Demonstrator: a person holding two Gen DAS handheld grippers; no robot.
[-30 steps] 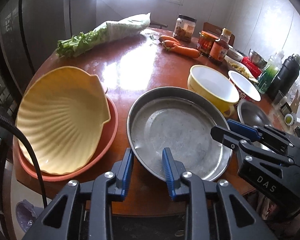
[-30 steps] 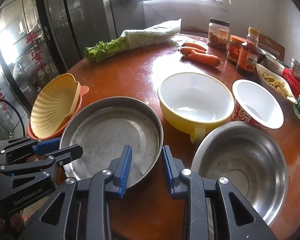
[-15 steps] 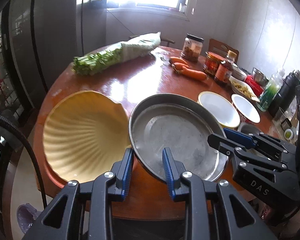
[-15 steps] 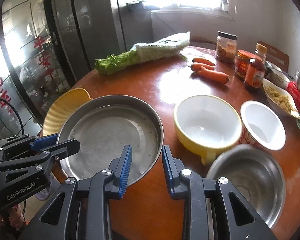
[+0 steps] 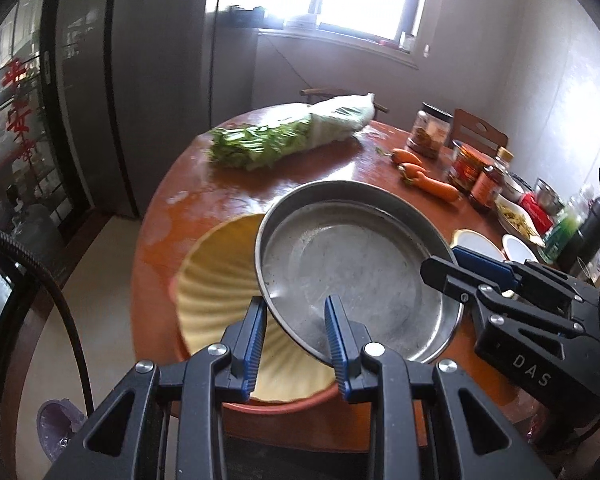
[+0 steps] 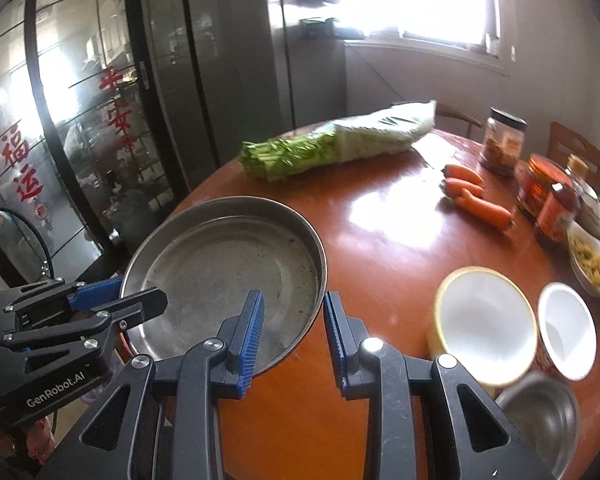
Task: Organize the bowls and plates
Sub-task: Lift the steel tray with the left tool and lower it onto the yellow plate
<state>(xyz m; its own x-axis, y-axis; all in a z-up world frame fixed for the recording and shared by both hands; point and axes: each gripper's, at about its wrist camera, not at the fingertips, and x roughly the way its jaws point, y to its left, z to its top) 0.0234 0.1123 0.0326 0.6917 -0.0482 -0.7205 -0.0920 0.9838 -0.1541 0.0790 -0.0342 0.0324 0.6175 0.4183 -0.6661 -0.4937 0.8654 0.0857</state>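
A round steel pan (image 5: 352, 272) hangs tilted above the table, carried between both grippers. My left gripper (image 5: 296, 320) is shut on its near rim, and the right gripper (image 5: 460, 264) grips the rim at the pan's right side. In the right wrist view, my right gripper (image 6: 294, 320) clamps the pan (image 6: 228, 272) at its near right edge, with the left gripper (image 6: 112, 300) on the left rim. The pan partly covers a yellow shell-shaped plate (image 5: 220, 280) that lies in an orange-red plate (image 5: 284, 404) at the table's near left edge.
A yellow bowl (image 6: 484, 320), a red-and-white bowl (image 6: 568, 332) and a steel bowl (image 6: 540, 416) stand to the right. Further back lie bagged greens (image 6: 340, 140), carrots (image 6: 476, 200), jars and bottles (image 6: 552, 204). The round wooden table (image 6: 380, 240) ends near a glass door on the left.
The pan has risen off the table and moved left with both grippers, from beside the yellow shell plate to partly over it. Both views have pulled back and up.
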